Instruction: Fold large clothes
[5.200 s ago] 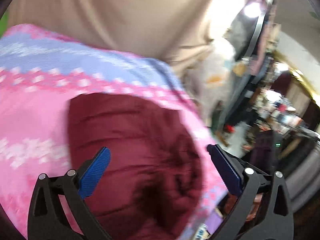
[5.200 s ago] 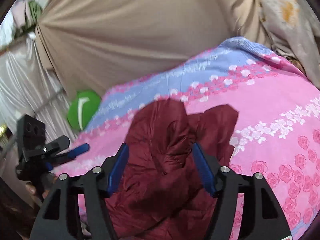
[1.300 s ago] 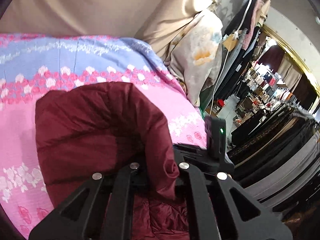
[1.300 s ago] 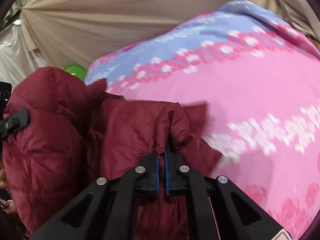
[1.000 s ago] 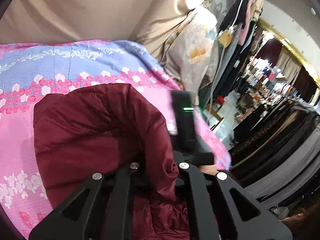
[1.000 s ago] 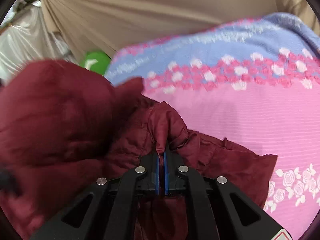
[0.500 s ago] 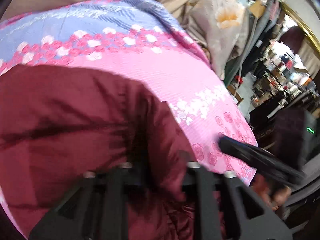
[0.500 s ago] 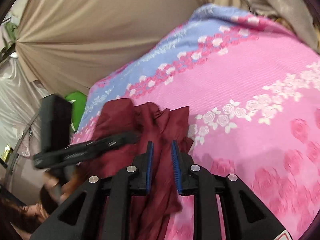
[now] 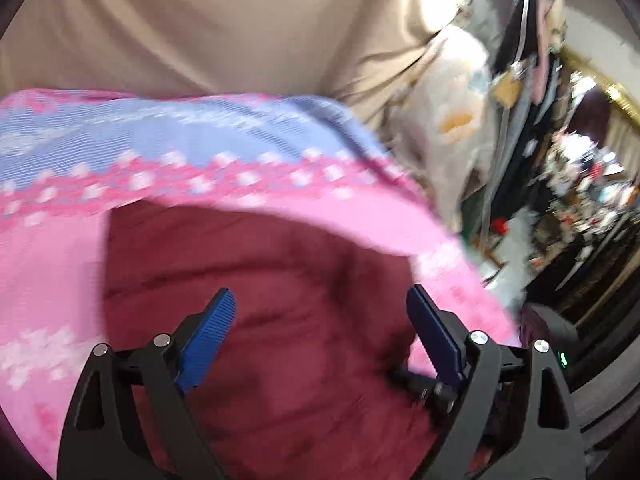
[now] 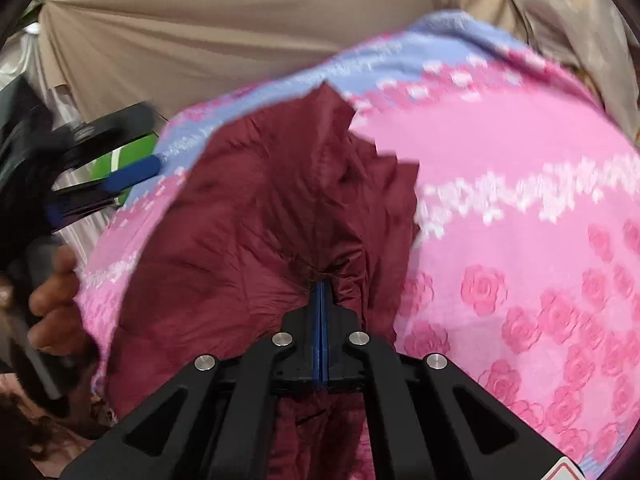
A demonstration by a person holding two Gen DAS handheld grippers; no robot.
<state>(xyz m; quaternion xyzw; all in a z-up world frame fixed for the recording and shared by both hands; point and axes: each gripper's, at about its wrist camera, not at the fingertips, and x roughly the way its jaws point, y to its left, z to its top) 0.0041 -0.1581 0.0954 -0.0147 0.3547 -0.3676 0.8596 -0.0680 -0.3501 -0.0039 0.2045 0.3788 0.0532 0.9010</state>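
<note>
Right wrist view: my right gripper (image 10: 320, 286) pinches a fold of the maroon puffer jacket (image 10: 256, 216) on the pink floral bedspread (image 10: 520, 208); my left gripper (image 9: 320, 332), jaws just opened wide, hovers over it.

Left gripper (image 9: 320, 332): black frame, blue ribbed pads, jaws just opened wide, nothing pinched between them. Right gripper (image 10: 321, 288): black frame, blue pads pressed flat together, jaws just closed, tips pinching dark red cloth. Bare hand (image 10: 54, 312) at far left, fingers wrapped round the left gripper's handle.
</note>
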